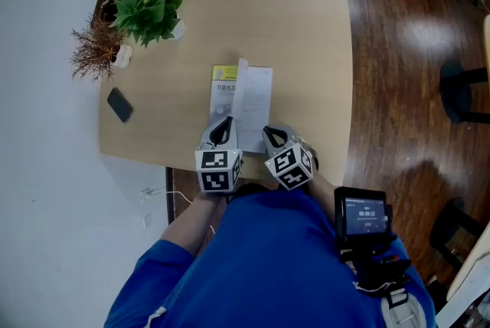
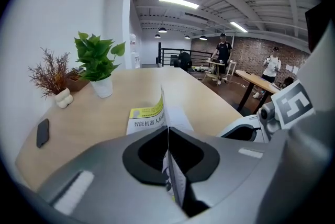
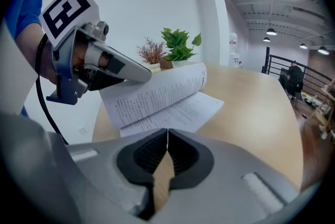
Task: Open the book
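Two grippers sit low over the near end of the book (image 1: 243, 100), and the left gripper (image 1: 223, 127) does the main job. Its jaws are pinched tight on the front cover and a bunch of pages (image 2: 165, 113), close to their bottom edge. That bunch is lifted and stands almost like a thin wall, with the yellow cover facing left. A white page full of print (image 3: 183, 110) lies flat on the right.

Just beside it is the right gripper (image 1: 274, 136), at the right side of the book. Its jaws are pressed together with nothing in them. Only the table top shows through the small gap.

The book lies on the table (image 1: 306, 27), very close to the edge nearest the person. A phone (image 1: 119, 104) and two plants (image 1: 153, 12) are well apart from it, so nothing is in the way.

The step now looks like turning the bunch over to the left. It should go best in a soft round path, like a door swinging on the book's left side. Pulling straight up or back could drag the whole book off the table edge, or rip the paper. The right gripper could press down on the flat page to stop the book sliding. The left jaws should let go only when the bunch is low on the left.
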### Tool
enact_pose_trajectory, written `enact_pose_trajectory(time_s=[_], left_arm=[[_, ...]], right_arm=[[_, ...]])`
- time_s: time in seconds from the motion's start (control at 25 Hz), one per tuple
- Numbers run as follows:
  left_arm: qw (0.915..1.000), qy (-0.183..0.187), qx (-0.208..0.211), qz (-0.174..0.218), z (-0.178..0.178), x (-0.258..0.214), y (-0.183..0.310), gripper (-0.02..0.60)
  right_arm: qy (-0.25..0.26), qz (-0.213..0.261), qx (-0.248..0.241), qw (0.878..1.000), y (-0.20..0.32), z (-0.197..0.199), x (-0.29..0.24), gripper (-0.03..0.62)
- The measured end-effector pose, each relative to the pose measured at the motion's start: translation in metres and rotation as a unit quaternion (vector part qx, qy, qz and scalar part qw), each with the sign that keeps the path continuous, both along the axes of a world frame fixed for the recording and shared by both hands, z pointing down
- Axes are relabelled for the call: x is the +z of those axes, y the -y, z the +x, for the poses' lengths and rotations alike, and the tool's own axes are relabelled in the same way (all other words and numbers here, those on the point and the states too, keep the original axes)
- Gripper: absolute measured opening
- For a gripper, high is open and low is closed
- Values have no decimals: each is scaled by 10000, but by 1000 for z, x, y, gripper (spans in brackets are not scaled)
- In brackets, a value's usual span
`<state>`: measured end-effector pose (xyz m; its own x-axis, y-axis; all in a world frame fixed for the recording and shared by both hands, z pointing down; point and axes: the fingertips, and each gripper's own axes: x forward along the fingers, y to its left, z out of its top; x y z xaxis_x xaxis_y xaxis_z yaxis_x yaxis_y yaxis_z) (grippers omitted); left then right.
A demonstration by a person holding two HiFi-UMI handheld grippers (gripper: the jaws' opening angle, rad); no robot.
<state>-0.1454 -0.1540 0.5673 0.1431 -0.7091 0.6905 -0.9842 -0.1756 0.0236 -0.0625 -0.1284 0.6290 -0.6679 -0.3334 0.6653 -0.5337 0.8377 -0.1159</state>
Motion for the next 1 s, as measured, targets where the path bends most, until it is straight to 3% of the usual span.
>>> enact_pose_trajectory(time_s=[0.48,1.0], left_arm=[[9991,-252,-309,165,-48,-8,-4,12],[9974,-339,-603,221,-98,-6,-5,15]], right_arm=[[-690,-109,-144,9975,-6,-13,30,5],[-831,-95,49,9965,-5,-14,31,5]])
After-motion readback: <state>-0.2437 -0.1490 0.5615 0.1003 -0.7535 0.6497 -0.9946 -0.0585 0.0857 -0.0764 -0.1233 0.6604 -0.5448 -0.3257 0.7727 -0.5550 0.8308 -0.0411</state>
